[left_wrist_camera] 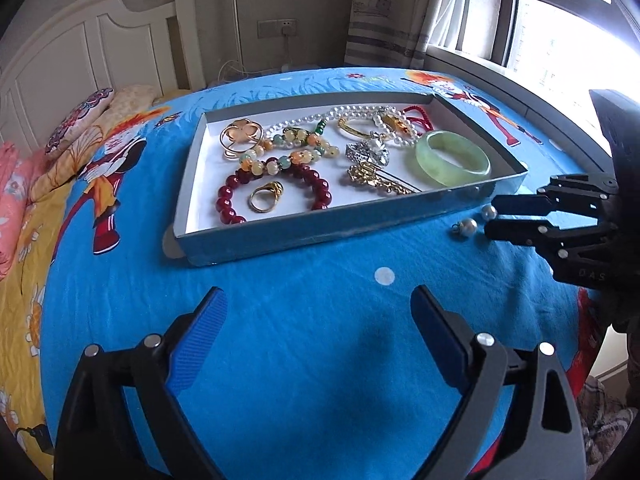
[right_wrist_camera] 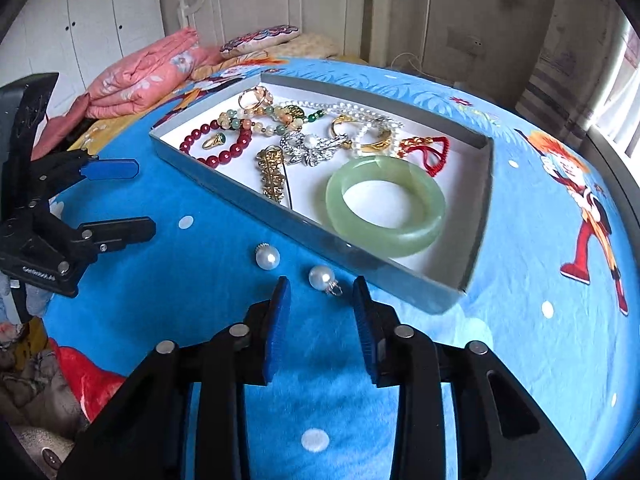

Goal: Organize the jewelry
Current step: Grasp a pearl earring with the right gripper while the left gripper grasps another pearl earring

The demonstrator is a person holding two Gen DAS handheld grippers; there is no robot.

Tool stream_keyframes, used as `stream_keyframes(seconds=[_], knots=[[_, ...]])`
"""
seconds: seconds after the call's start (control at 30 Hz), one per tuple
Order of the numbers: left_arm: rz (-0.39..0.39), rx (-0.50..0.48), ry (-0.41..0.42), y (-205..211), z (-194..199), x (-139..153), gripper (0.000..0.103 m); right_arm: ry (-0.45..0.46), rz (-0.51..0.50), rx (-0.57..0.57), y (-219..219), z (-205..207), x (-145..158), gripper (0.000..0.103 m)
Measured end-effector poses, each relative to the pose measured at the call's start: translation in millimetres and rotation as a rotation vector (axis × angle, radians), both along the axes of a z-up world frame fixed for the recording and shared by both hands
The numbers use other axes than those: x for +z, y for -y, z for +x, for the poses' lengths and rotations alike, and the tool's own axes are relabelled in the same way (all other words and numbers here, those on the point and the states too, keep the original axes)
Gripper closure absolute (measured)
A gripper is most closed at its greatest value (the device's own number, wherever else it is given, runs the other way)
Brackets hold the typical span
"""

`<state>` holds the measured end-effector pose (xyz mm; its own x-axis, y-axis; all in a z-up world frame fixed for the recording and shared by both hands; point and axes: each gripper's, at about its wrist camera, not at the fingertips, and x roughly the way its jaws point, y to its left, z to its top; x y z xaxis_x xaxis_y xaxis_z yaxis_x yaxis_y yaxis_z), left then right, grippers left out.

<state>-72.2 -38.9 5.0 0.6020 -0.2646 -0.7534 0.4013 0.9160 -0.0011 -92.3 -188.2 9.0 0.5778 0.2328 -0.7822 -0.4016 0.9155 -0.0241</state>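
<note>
1. Tray [right_wrist_camera: 478,216] on blue bedspread [right_wrist_camera: 320,400], already holding most of the jewelry: jade bangle [right_wrist_camera: 400,236] at the near right corner, red bead bracelet [right_wrist_camera: 240,148] with a gold ring [right_wrist_camera: 214,141] inside its loop, pearl strand [right_wrist_camera: 352,110], silver brooch [right_wrist_camera: 310,146], gold clip [right_wrist_camera: 274,178], red cord [right_wrist_camera: 434,150]
2. Still outside, on the bedspread just beside the tray's near wall: 2 pearl earrings, 1 [right_wrist_camera: 322,278] with a small metal loop, the other [right_wrist_camera: 267,257] a little to its left, apart from each other; likely the last pieces to go in
3. Right gripper [right_wrist_camera: 322,292] angled down at the looped earring, jaws narrowed to suit a small thing but not pressing on it; pearl sits just ahead of the fingertips, between their lines, pads clear on both sides
4. Left gripper [left_wrist_camera: 316,300] back over bare bedspread, jaws wide and holding nothing; probably kept clear so the right has room
5. Judged step: closing in on the looped pearl for a pinch, then a lift over the low wall into the tray
6. Risk: round, smooth pearl on soft cloth, apt to roll or squirt out sideways; better centred between the pads before squeezing
</note>
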Motion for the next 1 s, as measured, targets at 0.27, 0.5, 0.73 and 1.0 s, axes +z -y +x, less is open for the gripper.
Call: stream_keyframes(seconds=[0.27,0.5,0.73,1.0], knots=[[0.042,-0.061,0.002,17,-7,-1,0.011,0.004,-0.003,0.01,-3,2,1,0.087],[0.039,-0.149,-0.012,57,-12,-2,0.011,0.017,-0.005,0.007,-1,-4,2,0.088],[0.013,-0.166,-0.044,94,4,-3,0.047,0.021,0.054,-0.064,27,-14,6,0.088],[0.033,-0.18,-0.021,114,6,-3,0.069,0.026,0.089,-0.071,34,-16,7,0.088]])
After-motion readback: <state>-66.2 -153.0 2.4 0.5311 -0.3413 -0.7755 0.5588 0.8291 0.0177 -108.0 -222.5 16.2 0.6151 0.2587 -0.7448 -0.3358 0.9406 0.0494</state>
